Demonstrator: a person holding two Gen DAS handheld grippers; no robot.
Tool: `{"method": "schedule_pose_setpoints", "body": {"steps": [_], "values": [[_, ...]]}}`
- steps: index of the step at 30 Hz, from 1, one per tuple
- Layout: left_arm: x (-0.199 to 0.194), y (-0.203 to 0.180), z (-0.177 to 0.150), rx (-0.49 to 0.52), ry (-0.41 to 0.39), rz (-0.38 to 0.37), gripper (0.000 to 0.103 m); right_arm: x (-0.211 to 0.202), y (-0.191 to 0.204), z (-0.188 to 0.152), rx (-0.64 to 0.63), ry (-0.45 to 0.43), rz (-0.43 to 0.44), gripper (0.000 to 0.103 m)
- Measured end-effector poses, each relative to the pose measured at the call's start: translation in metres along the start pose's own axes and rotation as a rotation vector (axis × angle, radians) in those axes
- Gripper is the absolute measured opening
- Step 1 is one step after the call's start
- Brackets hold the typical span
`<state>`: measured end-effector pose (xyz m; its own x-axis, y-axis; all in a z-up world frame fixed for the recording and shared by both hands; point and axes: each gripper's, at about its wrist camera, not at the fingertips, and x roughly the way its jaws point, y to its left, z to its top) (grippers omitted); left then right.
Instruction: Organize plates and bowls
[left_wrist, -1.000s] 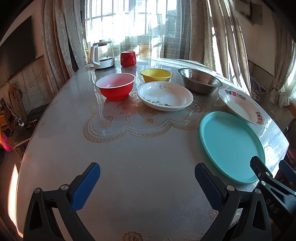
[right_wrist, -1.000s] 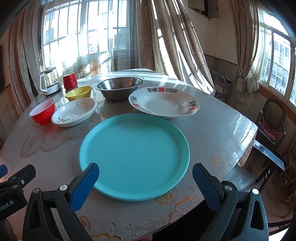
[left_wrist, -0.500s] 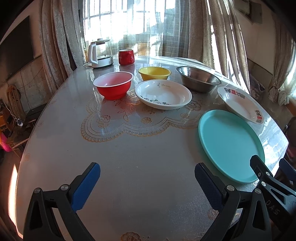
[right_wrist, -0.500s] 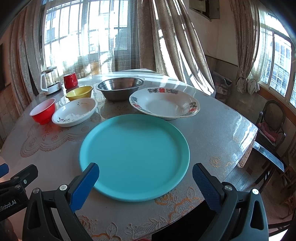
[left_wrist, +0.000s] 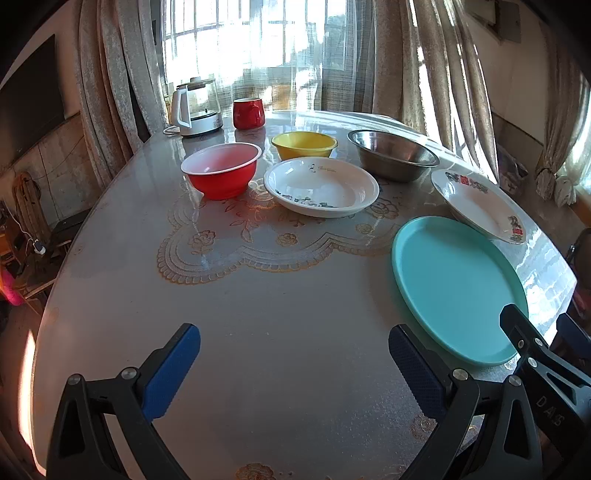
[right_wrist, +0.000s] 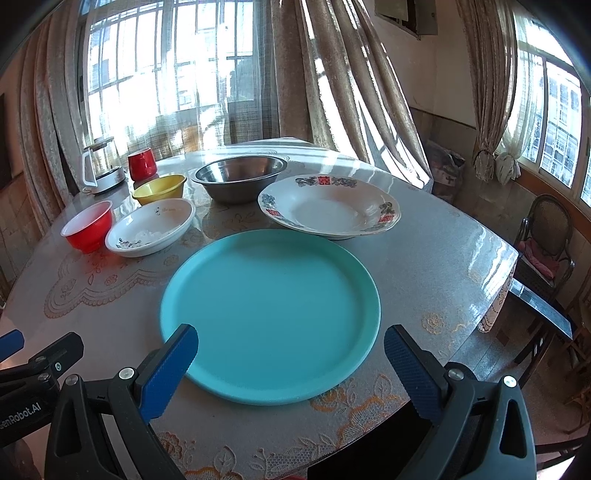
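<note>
A teal plate lies on the round table just ahead of my right gripper, which is open and empty above its near rim. The plate also shows in the left wrist view. Behind it sit a white plate with red and floral rim, a steel bowl, a white dish, a yellow bowl and a red bowl. My left gripper is open and empty over bare table at the near edge.
A glass kettle and a red mug stand at the table's far edge by the curtains. A chair stands to the right of the table. The table edge drops off at the right.
The left gripper has drawn back and lifted slightly, so the dishes look a little farther. The right gripper has barely moved. Both stay open.
</note>
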<state>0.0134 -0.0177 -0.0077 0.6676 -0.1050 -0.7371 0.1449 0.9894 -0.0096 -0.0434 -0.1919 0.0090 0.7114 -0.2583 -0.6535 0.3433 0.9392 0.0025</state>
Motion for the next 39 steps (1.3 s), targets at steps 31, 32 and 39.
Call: {"method": "schedule_pose_setpoints", "body": {"steps": [31,32,39], "values": [[0.023,-0.013,0.003,-0.102,0.081,-0.292,0.103,0.018,-0.051,0.018,0.005,-0.036,0.090,0.088],[0.024,-0.015,0.004,-0.093,0.068,-0.291,0.103,0.024,-0.056,0.019,0.005,-0.019,0.095,0.086],[0.053,-0.029,0.016,-0.064,0.132,-0.324,0.103,0.054,-0.079,0.015,0.002,0.039,0.164,0.063]]}}
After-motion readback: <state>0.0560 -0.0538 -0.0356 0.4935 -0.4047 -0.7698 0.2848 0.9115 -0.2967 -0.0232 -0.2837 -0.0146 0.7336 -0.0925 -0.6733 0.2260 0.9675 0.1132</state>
